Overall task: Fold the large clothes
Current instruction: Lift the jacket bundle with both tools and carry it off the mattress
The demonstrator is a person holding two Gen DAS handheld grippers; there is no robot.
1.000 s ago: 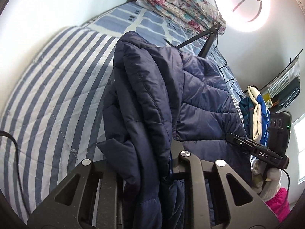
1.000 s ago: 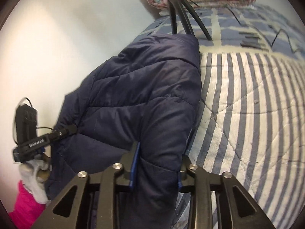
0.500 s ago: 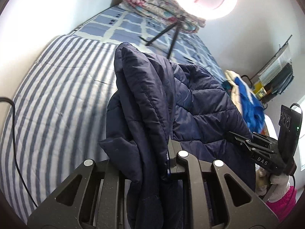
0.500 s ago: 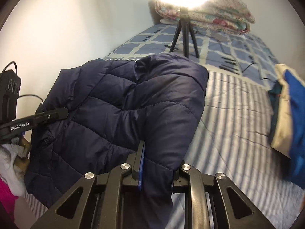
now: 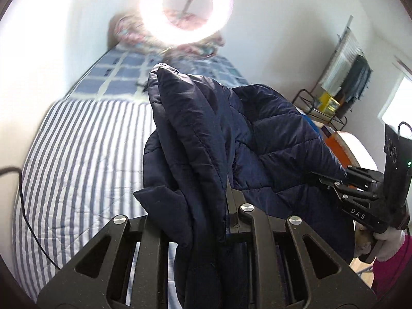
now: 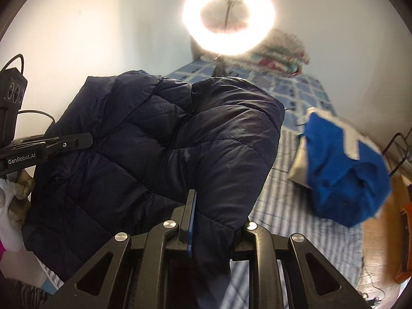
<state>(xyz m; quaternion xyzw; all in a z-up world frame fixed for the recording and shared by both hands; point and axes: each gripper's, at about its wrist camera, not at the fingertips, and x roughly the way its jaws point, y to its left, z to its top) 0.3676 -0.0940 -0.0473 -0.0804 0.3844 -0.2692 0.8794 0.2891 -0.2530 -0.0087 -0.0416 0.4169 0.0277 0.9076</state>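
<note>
between both tongs [image 5: 206, 221] [image 6: 213, 221], pinched jacket [image 6: 159, 149]

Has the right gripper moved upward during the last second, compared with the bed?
Yes. The right gripper, shut on the navy jacket, has risen and tilted up: the ring light sits lower in view and the striped bed has receded.

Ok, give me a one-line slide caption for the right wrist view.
Right gripper clamps a navy quilted puffer jacket held above the blue-striped bed, left gripper gripping its far side.
</note>
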